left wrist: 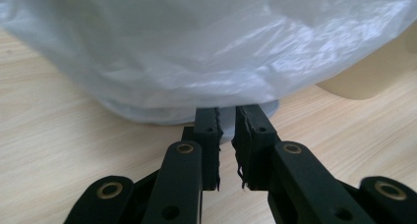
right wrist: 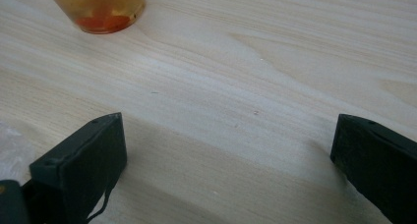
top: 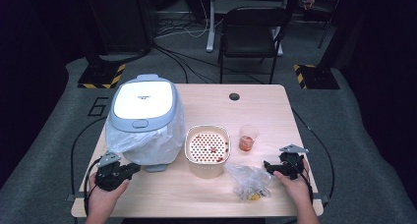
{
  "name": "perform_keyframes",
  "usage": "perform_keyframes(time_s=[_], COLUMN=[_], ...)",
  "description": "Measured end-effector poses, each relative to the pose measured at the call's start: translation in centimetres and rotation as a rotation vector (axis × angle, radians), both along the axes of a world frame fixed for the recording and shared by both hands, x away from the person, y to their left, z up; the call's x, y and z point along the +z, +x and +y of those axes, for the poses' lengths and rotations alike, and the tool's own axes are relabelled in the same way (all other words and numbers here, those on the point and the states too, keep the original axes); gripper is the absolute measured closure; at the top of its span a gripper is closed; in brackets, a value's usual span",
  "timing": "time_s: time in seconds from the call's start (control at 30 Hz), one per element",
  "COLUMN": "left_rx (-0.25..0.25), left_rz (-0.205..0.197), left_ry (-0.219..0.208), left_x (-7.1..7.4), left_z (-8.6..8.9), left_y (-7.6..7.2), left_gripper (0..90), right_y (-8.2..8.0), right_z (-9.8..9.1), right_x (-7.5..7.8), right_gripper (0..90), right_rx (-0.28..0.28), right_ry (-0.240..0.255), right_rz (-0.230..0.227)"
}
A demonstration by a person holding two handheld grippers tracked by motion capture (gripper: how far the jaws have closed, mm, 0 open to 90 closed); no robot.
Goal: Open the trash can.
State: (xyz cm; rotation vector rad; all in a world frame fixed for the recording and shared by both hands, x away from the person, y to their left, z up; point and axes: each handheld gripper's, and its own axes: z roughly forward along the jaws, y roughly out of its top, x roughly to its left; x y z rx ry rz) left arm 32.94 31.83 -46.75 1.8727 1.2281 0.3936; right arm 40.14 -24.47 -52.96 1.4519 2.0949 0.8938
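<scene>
sitting at the near left of the table (top: 196,194), with the left gripper (left wrist: 226,135) pointing at the plastic bag (left wrist: 196,52) draped over the white bin (top: 142,111), fingers (left wrist: 206,135) nearly together with a thin gap, nothing between them, tips just short of the bag's lower edge by the bin's base. lying at the near right, the right gripper (right wrist: 226,150) showing fingers (right wrist: 83,165) wide apart over bare wood, with the cup (right wrist: 98,5) of orange liquid well ahead and a crumpled bag (top: 248,180) just beside it.
</scene>
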Motion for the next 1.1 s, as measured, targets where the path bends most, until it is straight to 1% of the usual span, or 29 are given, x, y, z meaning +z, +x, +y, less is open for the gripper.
perform_keyframes(time_s=[0.07,0.1,0.13,0.2,0.23,0.27,0.3,0.33,0.43,0.47,0.5,0.53,0.57,0.63,0.67,0.7,0.73,0.8,0.83,0.93,1.0,1.03,1.07,1.1], left_rx=[-0.01,-0.015,-0.026,-0.031,-0.008,0.022,0.022,-0.008,-0.011,-0.049,-0.044,-0.044,-0.054,-0.05,-0.046,-0.046,-0.05,-0.057,-0.063,-0.082,-0.084,-0.081,-0.081,-0.089], left_rz=[-0.014,-0.017,0.003,0.007,0.007,0.02,0.02,0.02,0.018,0.008,0.001,0.001,0.007,0.009,0.011,0.011,0.011,0.011,0.006,-0.029,-0.037,-0.032,-0.032,-0.02], left_ry=[-0.001,0.006,-0.037,-0.034,-0.028,-0.037,-0.037,-0.047,-0.035,-0.028,-0.014,-0.014,-0.012,-0.009,0.013,0.013,-0.003,-0.002,0.004,0.062,0.04,0.029,0.029,0.013], left_x=[-0.3,-0.4,-0.6,-0.7,-0.8,-1.0,-1.0,-1.2,-1.6,-2.0,-2.4,-2.4,-2.7,-2.8,-3.1,-3.1,-3.3,-3.3,-3.4,-3.6,-3.9,-3.9,-3.9,-4.0], left_z=[-0.5,-0.7,-1.1,-1.2,-1.5,-2.1,-2.1,-2.5,-3.0,-3.1,-3.2,-3.2,-3.3,-3.3,-3.4,-3.4,-3.4,-3.4,-3.4,-3.7,-3.6,-3.5,-3.5,-3.3], left_y=[0.2,0.3,0.2,0.3,0.2,0.3,0.3,0.6,0.9,1.3,1.5,1.5,1.7,1.8,2.0,2.0,2.1,2.1,2.1,1.8,1.8,1.8,1.8,1.9], left_gripper=[83.5,85.2,86.6,88.3,88.3,88.5,88.5,88.5,88.6,88.6,88.8,88.8,88.7,88.7,88.5,88.5,88.5,88.9,88.9,89.0,89.2,89.2,89.3,89.3], right_y=[0.0,0.0,0.0,0.0,0.0,0.0,0.0,0.0,0.0,0.0,0.0,0.0,0.0,0.0,0.0,0.0,0.0,0.0,0.0,0.0,0.0,0.0,0.0,0.0], right_z=[0.0,0.0,0.0,0.0,0.0,0.0,0.0,0.0,0.0,0.0,0.0,0.0,0.0,0.0,0.0,0.0,0.0,0.0,0.0,0.0,0.0,0.0,0.0,0.0], right_x=[0.0,0.0,0.0,0.0,0.0,0.0,0.0,0.0,0.0,0.0,0.0,0.0,0.0,0.0,0.0,0.0,0.0,0.0,0.0,0.0,0.0,0.0,0.0,0.0], right_gripper=[0.0,0.0,0.0,0.0,0.0,0.0,0.0,0.0,0.0,0.0,0.0,0.0,0.0,0.0,0.0,0.0,0.0,0.0,0.0,0.0,0.0,0.0,0.0,0.0], right_rx=[0.0,0.0,0.0,0.0,0.0,0.001,0.001,0.0,0.0,0.0,0.0,0.0,0.0,0.001,0.002,0.002,0.001,0.0,0.001,0.0,0.0,0.0,0.0,0.0], right_ry=[0.0,0.0,0.0,-0.001,-0.001,0.001,0.001,0.0,0.0,0.0,0.0,0.0,0.0,0.001,0.001,0.001,0.002,0.0,0.001,0.0,0.0,0.0,0.0,0.0], right_rz=[0.0,0.0,0.0,0.0,0.0,0.0,0.001,0.0,0.0,0.0,0.0,0.0,0.0,0.001,0.001,0.001,0.0,0.0,0.001,0.0,0.0,0.0,0.0,0.0])
